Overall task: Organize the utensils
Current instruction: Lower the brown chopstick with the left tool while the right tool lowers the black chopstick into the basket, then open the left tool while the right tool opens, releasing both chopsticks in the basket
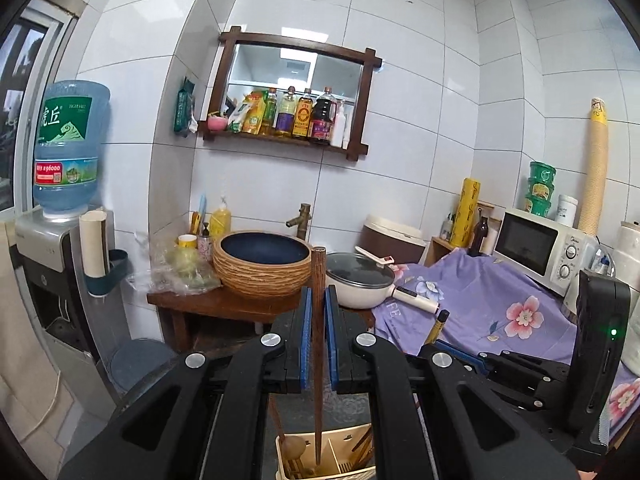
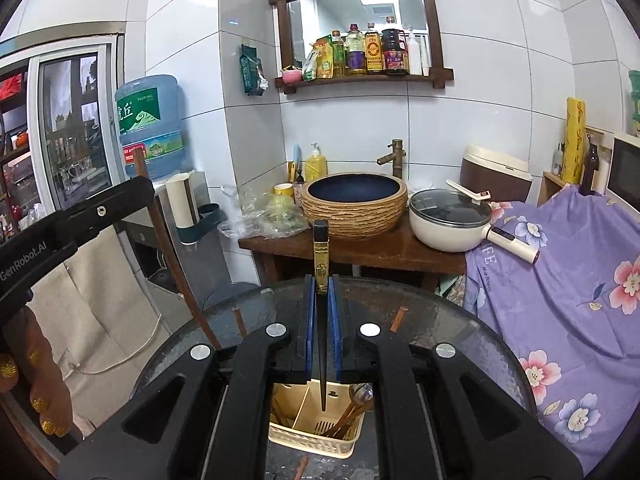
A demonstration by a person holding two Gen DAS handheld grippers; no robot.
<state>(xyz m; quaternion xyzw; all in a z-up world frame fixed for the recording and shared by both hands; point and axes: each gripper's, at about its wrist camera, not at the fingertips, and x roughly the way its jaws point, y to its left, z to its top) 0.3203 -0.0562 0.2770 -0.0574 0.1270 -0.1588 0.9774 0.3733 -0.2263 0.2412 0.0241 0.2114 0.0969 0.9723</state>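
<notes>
My left gripper (image 1: 318, 296) is shut on a brown wooden chopstick (image 1: 319, 360), held upright between the blue pads. Its lower end hangs over a cream utensil holder (image 1: 340, 444) with a wooden spoon (image 1: 295, 449) at its left. My right gripper (image 2: 321, 282) is shut on a black chopstick with a gold band (image 2: 321, 264), tip down above the same holder (image 2: 304, 408). Wooden utensils (image 2: 346, 416) lean in its right compartment. Each gripper shows in the other's view: the right gripper (image 1: 444, 344) at the right, the left gripper (image 2: 140, 196) at the left with a person's hand (image 2: 24, 380) below it.
The holder stands on a round dark glass table (image 2: 460, 320) with loose chopsticks (image 2: 239, 320) on it. Behind are a wooden stand with a basin (image 2: 354, 204), a lidded pot (image 2: 448, 220), a water dispenser (image 1: 60, 248) and a purple flowered cloth (image 2: 560, 280) over the counter.
</notes>
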